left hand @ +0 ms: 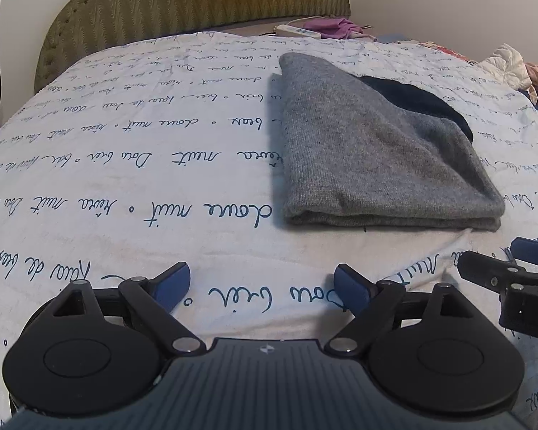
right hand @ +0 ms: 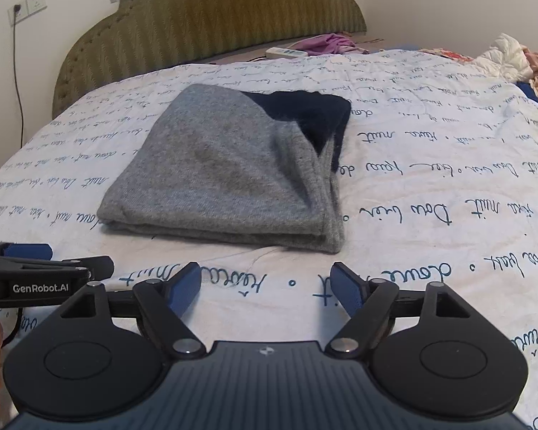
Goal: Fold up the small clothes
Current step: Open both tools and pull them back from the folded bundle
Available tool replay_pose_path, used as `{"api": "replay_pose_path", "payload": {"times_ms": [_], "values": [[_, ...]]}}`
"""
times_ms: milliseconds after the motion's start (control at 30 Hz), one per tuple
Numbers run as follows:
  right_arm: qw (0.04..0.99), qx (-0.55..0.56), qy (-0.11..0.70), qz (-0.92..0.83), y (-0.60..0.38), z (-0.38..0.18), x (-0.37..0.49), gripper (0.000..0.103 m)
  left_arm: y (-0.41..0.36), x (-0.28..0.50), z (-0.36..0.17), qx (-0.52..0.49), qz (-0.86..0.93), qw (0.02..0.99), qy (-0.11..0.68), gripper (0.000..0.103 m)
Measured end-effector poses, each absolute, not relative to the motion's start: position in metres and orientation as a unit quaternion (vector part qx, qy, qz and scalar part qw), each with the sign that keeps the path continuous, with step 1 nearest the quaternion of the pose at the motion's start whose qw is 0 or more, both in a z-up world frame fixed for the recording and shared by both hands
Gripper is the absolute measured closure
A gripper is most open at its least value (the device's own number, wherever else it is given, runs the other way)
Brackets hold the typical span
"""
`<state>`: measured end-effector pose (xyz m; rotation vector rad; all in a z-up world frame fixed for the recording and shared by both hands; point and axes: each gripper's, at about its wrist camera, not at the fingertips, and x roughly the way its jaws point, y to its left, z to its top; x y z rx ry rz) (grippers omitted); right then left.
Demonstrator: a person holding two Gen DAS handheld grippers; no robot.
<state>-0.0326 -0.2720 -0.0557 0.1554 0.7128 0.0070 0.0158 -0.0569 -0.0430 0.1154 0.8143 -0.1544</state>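
**Grey garment lies folded on the bed, both claws apart and empty**

The grey knitted garment (left hand: 369, 150) lies folded into a thick, roughly square bundle on the bed's white quilt (left hand: 143, 165), which is printed with blue handwriting. A dark navy part (right hand: 312, 114) shows at the bundle's far corner, partly tucked beneath the grey layers (whether it is a lining or a separate piece cannot be told).

The left claw (left hand: 262, 285) hovers over bare quilt just short of the bundle's near edge, its blue pads (left hand: 174, 283) spread wide with nothing between them. The right claw (right hand: 265, 285) stands the same way, fingers apart and empty, just before the folded edge. Neither touches the garment. The two claws sit side by side, each showing at the margin of the other's view.

Behind the bed rises an olive upholstered headboard (right hand: 211, 18). A white power strip (right hand: 287, 51) and a purple cloth (right hand: 326, 43) lie near it, and a heap of crumpled clothes (right hand: 520, 61) sits at the far right.
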Motion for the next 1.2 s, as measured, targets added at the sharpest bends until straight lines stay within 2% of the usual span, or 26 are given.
{"api": "replay_pose_path", "payload": {"times_ms": [600,700,1200], "values": [[0.933,0.083,0.35,0.002,-0.2724,-0.0587,-0.0359,0.022,-0.0574,0.0091,-0.0466,0.057,-0.071,0.918,0.386,0.005],[0.933,0.083,0.351,0.001,-0.2721,-0.0592,-0.036,0.019,-0.0574,0.0088,-0.0461,0.057,-0.074,0.918,0.387,0.004],[0.932,0.08,0.354,0.003,-0.2709,-0.0605,-0.0395,0.014,-0.0568,0.0067,-0.0465,0.054,-0.071,0.917,0.39,0.001]]}}
